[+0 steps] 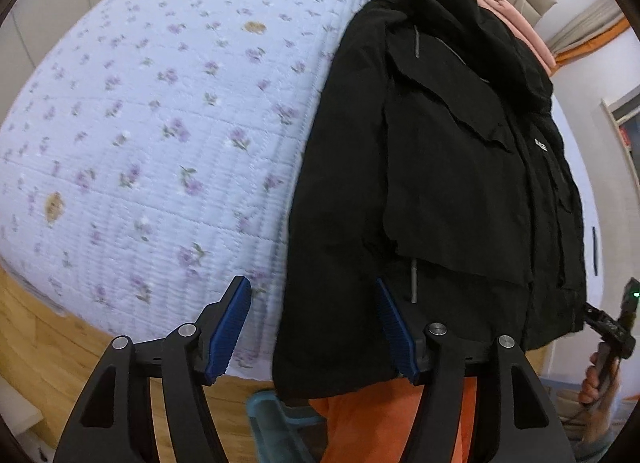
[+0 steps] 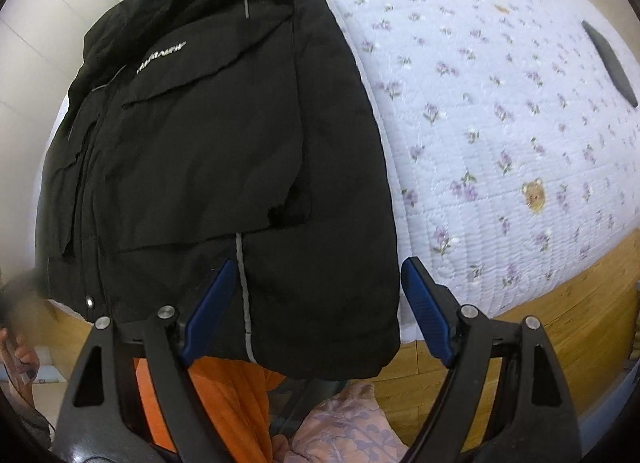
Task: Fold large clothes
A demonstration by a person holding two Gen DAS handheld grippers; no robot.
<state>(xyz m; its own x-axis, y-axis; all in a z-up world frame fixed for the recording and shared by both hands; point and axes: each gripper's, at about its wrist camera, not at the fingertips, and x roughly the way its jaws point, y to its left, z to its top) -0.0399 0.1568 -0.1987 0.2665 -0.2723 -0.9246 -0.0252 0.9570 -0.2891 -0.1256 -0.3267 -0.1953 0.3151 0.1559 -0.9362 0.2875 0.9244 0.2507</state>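
now, black jacket (image 1: 440, 183) flat on the bed (image 1: 140, 123), hem over its near edge. left gripper (image 1: 314, 329) and right gripper (image 2: 314, 311) both spread wide, empty, at that hem. best to pinch both hem corners evenly, then fold away.

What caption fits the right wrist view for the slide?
Open right tool poised at the hem of a black jacket laid on a floral quilted bed, hem overhanging the edge.
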